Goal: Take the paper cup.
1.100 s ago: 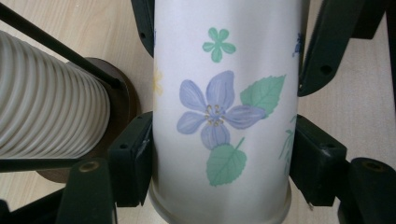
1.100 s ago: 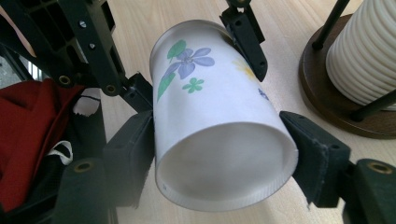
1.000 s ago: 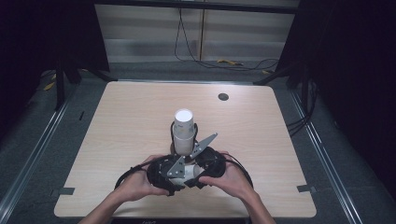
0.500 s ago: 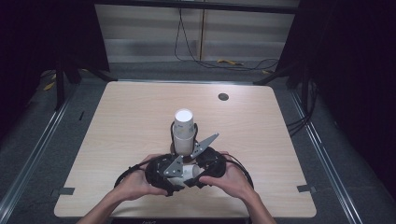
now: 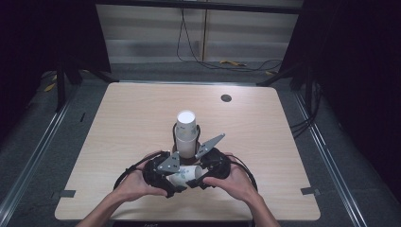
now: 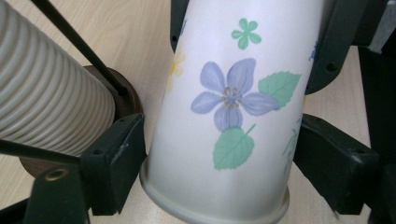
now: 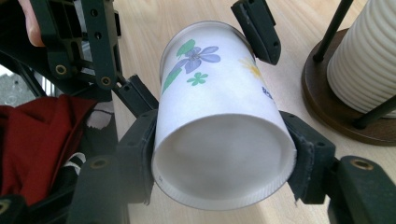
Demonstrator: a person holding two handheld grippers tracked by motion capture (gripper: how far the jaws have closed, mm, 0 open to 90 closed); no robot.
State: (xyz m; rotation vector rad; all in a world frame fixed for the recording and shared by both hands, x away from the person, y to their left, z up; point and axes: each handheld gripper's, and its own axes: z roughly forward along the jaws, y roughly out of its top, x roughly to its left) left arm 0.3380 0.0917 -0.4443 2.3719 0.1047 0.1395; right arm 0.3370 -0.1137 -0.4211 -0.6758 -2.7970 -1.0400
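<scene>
Dark curtains and a grey floor surround the pale wooden table [image 5: 118,142], on which a stack of ribbed white paper cups [image 5: 186,133] stands upside down in a holder of thin black rods on a round dark-brown wooden base [image 7: 336,109]. Near the table's front edge, both hands hold a single white paper cup printed with blue flowers and green leaves [image 5: 185,175], lying roughly on its side between the two tools. The left gripper [image 6: 215,182] has its black jaws pressed against the cup wall close to the rolled rim. The right gripper [image 7: 224,158] grips the same cup across its open mouth end, jaws touching both sides. Judged from this arrangement, one cup has been separated from the stack and is shared between the grippers; a handover or placement remains, and the stacked cups are yet to be handled.
</scene>
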